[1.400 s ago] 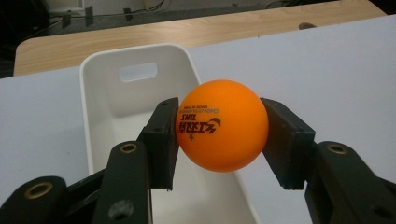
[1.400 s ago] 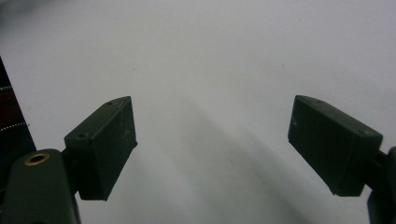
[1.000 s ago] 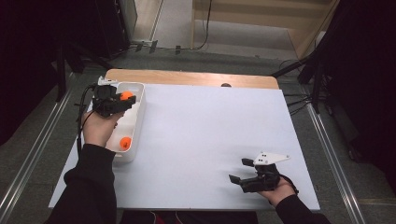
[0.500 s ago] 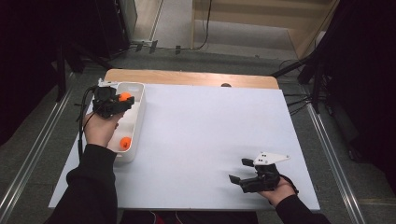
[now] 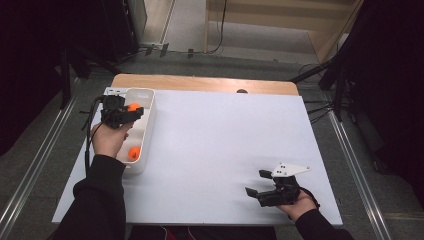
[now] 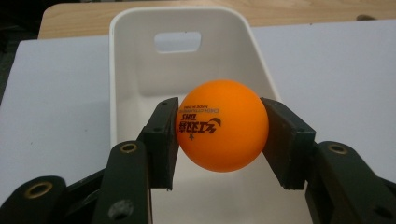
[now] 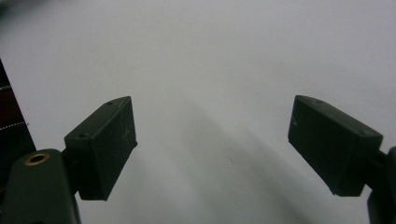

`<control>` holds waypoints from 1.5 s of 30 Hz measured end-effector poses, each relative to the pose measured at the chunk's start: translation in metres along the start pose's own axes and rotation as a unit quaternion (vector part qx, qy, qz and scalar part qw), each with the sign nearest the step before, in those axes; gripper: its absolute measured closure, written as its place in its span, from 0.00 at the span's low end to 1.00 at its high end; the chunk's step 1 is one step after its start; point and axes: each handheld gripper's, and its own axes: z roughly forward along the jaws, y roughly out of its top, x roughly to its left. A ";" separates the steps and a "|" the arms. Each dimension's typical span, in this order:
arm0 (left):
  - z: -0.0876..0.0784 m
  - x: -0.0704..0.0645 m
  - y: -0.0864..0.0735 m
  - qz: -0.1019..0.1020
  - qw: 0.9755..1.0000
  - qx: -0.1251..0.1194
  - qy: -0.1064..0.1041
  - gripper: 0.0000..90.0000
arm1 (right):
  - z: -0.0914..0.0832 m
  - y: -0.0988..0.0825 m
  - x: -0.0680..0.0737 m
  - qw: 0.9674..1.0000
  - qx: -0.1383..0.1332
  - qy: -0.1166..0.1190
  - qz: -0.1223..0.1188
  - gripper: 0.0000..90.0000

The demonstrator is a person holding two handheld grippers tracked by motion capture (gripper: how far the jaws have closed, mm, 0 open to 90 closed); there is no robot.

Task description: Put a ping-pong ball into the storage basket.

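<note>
My left gripper is shut on an orange ping-pong ball, both pads pressed on its sides. It hangs over the far half of a white plastic bin at the table's left edge. A second orange ball lies inside the bin, nearer the person. Near the front right of the white table my right gripper stands open, with nothing between its black pads.
The bin has a handle slot in its far wall. A wooden strip runs along the table's far edge. Metal rails and a grey floor flank the table. White tabletop stretches between the two hands.
My left gripper has sunk slightly toward the bin with the ball still clamped. The right gripper has not moved.
</note>
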 end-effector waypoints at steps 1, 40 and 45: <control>0.000 0.000 0.000 0.002 1.000 0.000 0.002 0.56 | 0.000 0.000 0.000 1.000 0.000 0.000 -0.001 0.15; -0.019 -0.006 0.011 0.013 0.989 -0.017 -0.148 0.30 | 0.000 0.001 0.001 1.000 -0.002 0.000 -0.005 0.15; -0.023 -0.013 0.014 0.022 0.984 -0.008 -0.178 0.30 | 0.000 0.001 0.001 1.000 -0.003 -0.001 -0.003 0.15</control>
